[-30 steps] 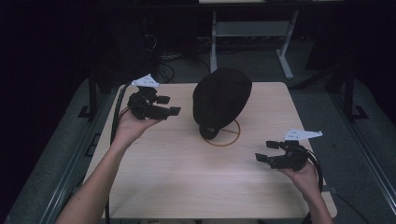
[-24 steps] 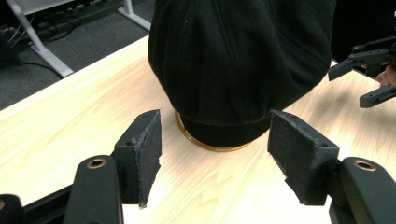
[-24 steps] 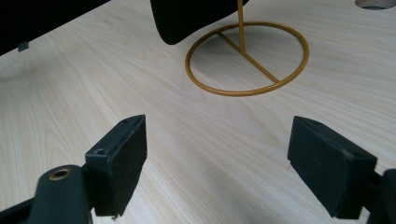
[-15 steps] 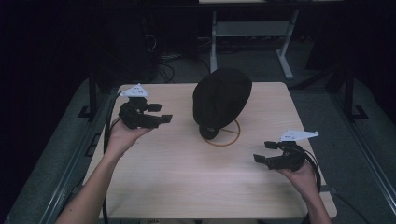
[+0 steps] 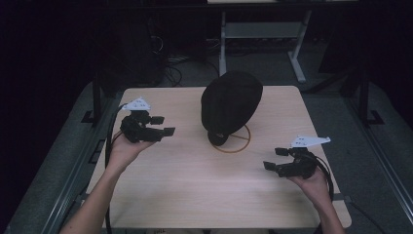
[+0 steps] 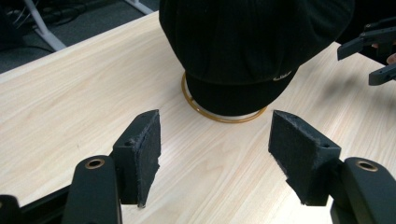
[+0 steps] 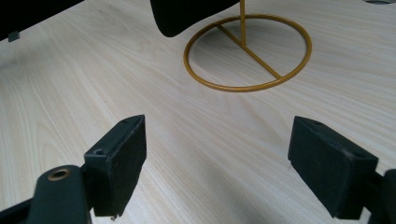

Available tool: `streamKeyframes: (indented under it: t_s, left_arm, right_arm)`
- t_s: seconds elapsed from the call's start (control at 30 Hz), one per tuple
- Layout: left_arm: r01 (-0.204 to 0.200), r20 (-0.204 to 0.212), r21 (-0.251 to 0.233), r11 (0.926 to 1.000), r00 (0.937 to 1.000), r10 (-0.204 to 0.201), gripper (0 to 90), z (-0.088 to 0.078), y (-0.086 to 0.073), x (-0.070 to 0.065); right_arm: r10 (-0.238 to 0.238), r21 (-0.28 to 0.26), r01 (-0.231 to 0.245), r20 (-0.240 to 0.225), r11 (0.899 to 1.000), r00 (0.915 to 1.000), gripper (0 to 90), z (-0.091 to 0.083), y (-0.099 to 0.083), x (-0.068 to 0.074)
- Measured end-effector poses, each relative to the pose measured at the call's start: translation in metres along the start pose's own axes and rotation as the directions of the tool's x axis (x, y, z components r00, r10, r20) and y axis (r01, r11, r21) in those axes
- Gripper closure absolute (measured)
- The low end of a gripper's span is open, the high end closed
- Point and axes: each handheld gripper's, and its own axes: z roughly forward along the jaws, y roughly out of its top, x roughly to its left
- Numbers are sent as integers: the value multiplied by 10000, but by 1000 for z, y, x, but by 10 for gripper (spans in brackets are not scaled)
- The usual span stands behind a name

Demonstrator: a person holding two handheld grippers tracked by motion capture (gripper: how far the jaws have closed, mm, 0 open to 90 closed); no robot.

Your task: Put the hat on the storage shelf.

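On stand (image 5: 234,141), black cap (image 5: 231,102)

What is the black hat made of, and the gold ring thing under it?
The hat looks like soft knitted or ribbed cloth, matte, with fine lines across it. The ring stand looks like thin metal wire in a shiny gold finish, though painted metal is possible.

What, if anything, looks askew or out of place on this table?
The black cap sits tilted on its gold wire stand, brim drooping toward the stand's base ring. Nothing looks spilled or damaged. Both tongs, left and right, are open and empty.
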Motion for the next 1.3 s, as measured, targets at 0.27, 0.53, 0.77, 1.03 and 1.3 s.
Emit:
streamKeyframes:
  t_s: [0.27, 0.53, 0.77, 1.03, 1.3]
  left_arm:
    - [141, -20, 40, 9999, 9999, -141, 339, -3, -15, 2]
    - [185, -85, 58, 9998, 9998, -184, 339, -5, -27, 2]
    - [284, -107, 71, 9996, 9995, -283, 331, -5, -40, 0]
    - [193, -149, 75, 9998, 9997, -192, 314, -3, -52, -5]
    - [251, -137, -20, 9997, 9996, -251, 299, -2, -63, -10]
  right_arm:
    - [60, 92, -60, 14, 9999, 10000, 187, 1, 0, 1]
    - [71, 154, -72, 42, 9999, 10000, 183, 1, -1, 1]
    - [92, 166, -93, 84, 9998, 9999, 174, 0, -2, 2]
    - [-15, 155, 13, 98, 9999, 10000, 171, 0, -4, 1]
    - [-38, 184, 35, 135, 9998, 9999, 171, -1, -5, 3]
